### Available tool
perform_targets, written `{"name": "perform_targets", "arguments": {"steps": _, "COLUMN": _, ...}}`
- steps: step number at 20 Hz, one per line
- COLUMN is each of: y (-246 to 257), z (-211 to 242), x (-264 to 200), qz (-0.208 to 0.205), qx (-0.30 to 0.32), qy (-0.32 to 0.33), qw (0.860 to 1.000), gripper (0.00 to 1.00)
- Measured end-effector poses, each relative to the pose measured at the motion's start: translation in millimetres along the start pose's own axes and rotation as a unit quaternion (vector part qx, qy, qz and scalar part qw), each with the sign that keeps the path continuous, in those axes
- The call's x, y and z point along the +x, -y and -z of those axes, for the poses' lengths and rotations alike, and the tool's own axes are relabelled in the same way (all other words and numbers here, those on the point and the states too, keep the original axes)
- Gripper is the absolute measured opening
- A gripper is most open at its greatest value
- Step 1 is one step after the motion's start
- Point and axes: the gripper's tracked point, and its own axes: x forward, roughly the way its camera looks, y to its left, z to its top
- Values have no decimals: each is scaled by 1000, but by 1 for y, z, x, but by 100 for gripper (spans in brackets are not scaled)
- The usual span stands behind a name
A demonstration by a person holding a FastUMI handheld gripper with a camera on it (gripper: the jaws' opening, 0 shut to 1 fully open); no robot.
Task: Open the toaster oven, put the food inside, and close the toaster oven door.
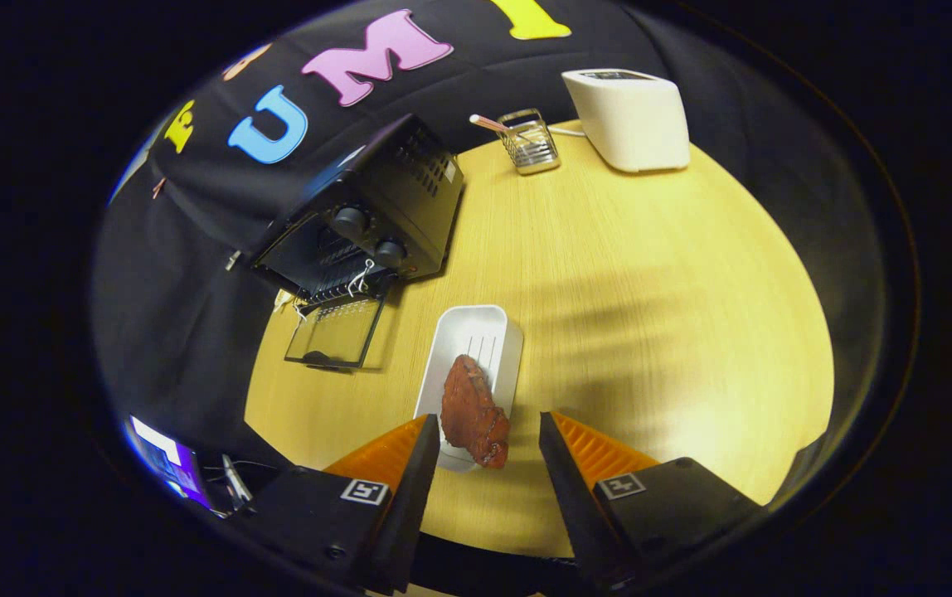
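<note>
A black toaster oven (376,211) stands at the far left of the round wooden table (650,315), its glass door (335,332) folded down flat and the rack inside showing. Nearer to me a white rectangular tray (484,336) holds a reddish-brown piece of meat (474,413) at its near end. My gripper (488,427) is open, its two orange-and-black fingers standing either side of the meat's near end, above it. Neither finger touches the meat.
A white pop-up toaster (629,116) stands at the far edge of the table. Beside it is a small wire holder (530,143) with a pink-tipped stick. A lit screen (165,460) sits low beside the left finger, off the table.
</note>
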Motion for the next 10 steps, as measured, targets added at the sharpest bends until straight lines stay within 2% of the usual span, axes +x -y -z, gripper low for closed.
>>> {"name": "perform_targets", "arguments": {"steps": 2, "y": 3, "z": 2, "x": 6, "qz": 2, "qx": 3, "qy": -4, "qw": 1000, "gripper": 75}}
{"name": "perform_targets", "arguments": {"steps": 4, "y": 6, "z": 1, "x": 12, "qz": 1, "qx": 17, "qy": -8, "qw": 1000, "gripper": 50}}
{"name": "perform_targets", "arguments": {"steps": 6, "y": 5, "z": 9, "x": 14, "qz": -3, "qx": 36, "qy": -40, "qw": 999, "gripper": 49}}
{"name": "perform_targets", "arguments": {"steps": 10, "y": -2, "z": 4, "x": 19, "qz": -27, "qx": 71, "qy": -61, "qw": 995, "gripper": 27}}
